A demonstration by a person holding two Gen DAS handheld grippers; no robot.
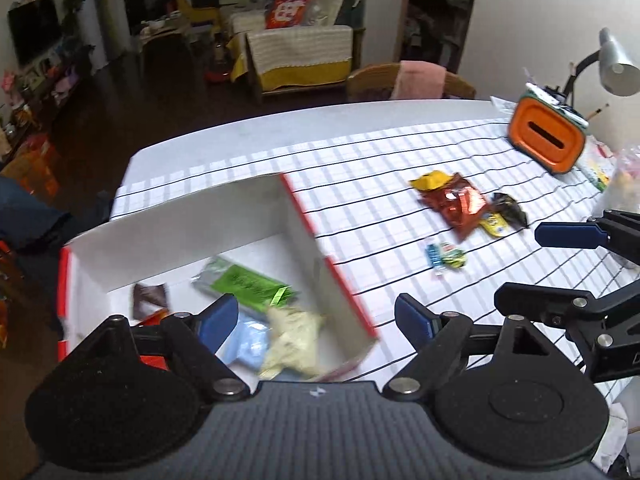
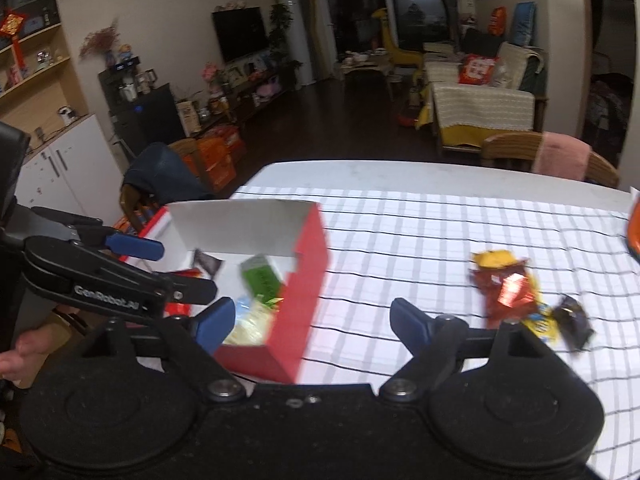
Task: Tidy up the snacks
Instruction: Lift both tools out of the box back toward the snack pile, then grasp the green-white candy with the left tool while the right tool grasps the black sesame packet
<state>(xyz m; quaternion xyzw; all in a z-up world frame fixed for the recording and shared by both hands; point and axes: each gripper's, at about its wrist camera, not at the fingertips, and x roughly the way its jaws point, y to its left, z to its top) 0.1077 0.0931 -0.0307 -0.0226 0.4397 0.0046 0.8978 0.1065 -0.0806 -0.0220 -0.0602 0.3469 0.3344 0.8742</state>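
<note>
Left claw [image 1: 316, 320]: blue-padded jaws spread wide, nothing between them, hanging over the near corner of the box. Right claw [image 2: 312, 320]: jaws likewise wide apart and empty, above the box's red side wall; seen from the left wrist view it sits at the right edge, over the surface.

Box [image 1: 304, 216]: open cardboard, red outside, white inside, standing on the checked surface [image 1: 400, 152]. Contents: green packet [image 1: 248, 284], pale blue packet [image 1: 250, 344], cream packet [image 1: 294, 344] lying against the blue one, small dark brown packet [image 1: 149, 298] by the back wall, and a red-orange item partly hidden behind the left claw.

Loose snacks, on the surface well to the right of the box: red bag with yellow top [image 1: 452, 200], black wrapper [image 1: 510, 208] just beside it, yellow wrapper [image 1: 494, 224] between the two, small green-and-blue sweets [image 1: 446, 256] nearer the box.

Orange case [image 1: 548, 136]: far right corner of the surface, under a grey desk lamp [image 1: 618, 64].

Hand [image 2: 16, 354]: partly visible at the left edge, gripping the left tool.
</note>
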